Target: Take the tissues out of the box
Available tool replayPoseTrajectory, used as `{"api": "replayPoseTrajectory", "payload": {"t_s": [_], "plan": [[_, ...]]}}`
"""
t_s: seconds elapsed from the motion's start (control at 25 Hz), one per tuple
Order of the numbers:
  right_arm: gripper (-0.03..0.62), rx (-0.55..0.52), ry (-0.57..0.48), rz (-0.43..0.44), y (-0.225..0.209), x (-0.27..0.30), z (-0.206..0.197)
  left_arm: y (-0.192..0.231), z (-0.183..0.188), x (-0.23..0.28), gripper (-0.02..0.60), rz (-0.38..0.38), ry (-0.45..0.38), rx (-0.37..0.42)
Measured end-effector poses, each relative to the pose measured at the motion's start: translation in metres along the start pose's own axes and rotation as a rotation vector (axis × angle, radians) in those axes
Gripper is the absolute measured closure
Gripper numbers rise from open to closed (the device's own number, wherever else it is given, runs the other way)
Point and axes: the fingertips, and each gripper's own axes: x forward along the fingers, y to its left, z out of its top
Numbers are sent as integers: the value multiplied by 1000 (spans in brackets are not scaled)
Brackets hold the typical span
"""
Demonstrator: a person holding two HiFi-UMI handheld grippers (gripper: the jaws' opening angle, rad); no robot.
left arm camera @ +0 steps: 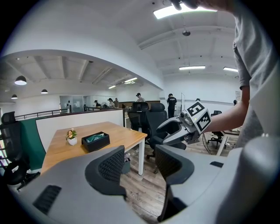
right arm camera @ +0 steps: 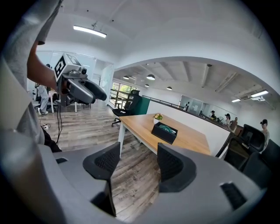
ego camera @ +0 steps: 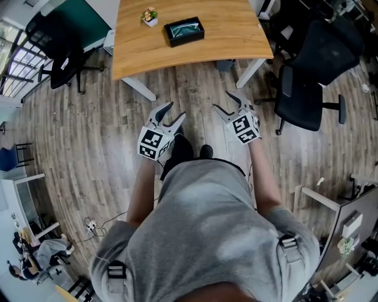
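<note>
Your left gripper (left arm camera: 140,164) has its jaws spread wide. Nothing sits between its ribbed pads; only the wood floor (ego camera: 195,88) shows through the gap. Your right gripper (right arm camera: 138,164) is spread just as wide and is also empty, touching nothing. You hold both in front of your body, side by side but apart, over the floor on your side of the table (ego camera: 236,35) and short of its near edge.

The tissue box (ego camera: 184,31) lies flat on the table, about midway along its length and well apart from both grippers. It is ahead of them, roughly in line with the gap between the two. The box is black with its open top facing up, and something pale green shows inside. Its long axis runs along the table's length, left to right as you face it, a little skewed so the right end sits slightly farther from you. A small potted plant (ego camera: 150,17) stands on the table just left of the box, near it but not touching.
</note>
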Motion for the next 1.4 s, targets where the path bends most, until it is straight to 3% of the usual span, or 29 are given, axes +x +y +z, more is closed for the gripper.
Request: {"api": "replayPoseTrajectory", "payload": {"t_s": [0.48,0.88,1.4], "plan": [[322,4,23,24,-1,25,4,30,0,1,362,24,5,-11],[319,7,14,23,-16,76,40,95,11,6,362,50,-19,-20],[318,66,28,-2,-39,138,65,167,15,28,368,-6,-21,-21]]}}
